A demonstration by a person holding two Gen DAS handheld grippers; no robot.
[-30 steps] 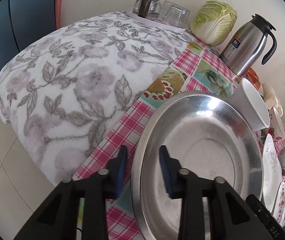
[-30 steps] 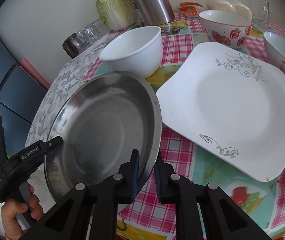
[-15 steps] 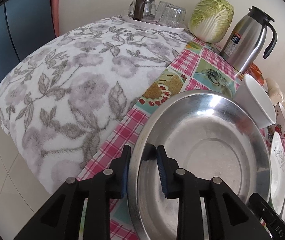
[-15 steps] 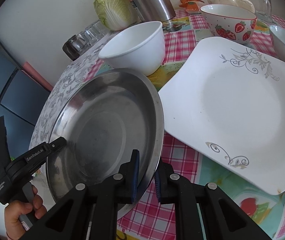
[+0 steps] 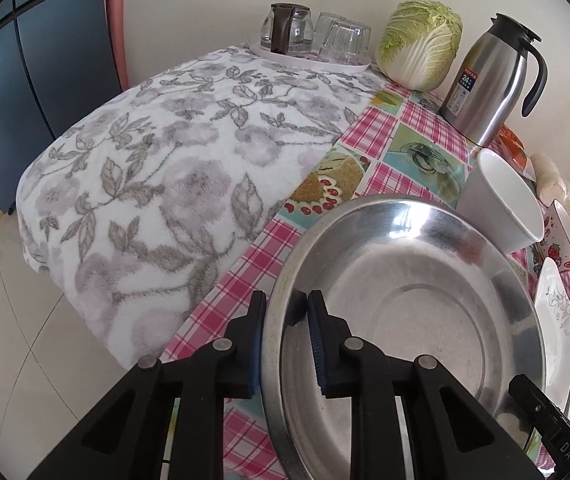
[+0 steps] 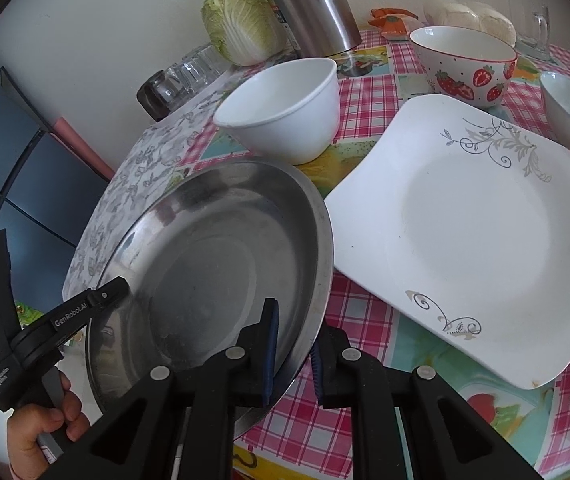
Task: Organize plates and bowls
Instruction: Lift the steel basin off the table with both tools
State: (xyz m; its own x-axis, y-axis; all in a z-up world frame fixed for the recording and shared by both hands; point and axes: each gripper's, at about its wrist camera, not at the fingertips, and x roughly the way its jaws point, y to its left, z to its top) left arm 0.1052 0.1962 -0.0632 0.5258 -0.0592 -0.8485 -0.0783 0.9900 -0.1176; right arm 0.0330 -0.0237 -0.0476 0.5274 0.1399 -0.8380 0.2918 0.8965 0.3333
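Steel plate (image 5: 405, 320) rim clamped between both tools, left (image 5: 283, 334), right (image 6: 293, 344)

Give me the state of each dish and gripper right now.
Steel plate: tilted, held at two opposite rim spots.
Left gripper: shut on the steel plate's rim.
Right gripper: shut on the rim.
White bowl: upright, empty.
Square plate: flat, empty.
Strawberry bowl: upright.

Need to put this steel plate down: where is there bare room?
Free: the floral towel, from the glass tray to the checked cloth. Crowded: the steel plate borders the white bowl and square plate, the strawberry bowl behind.
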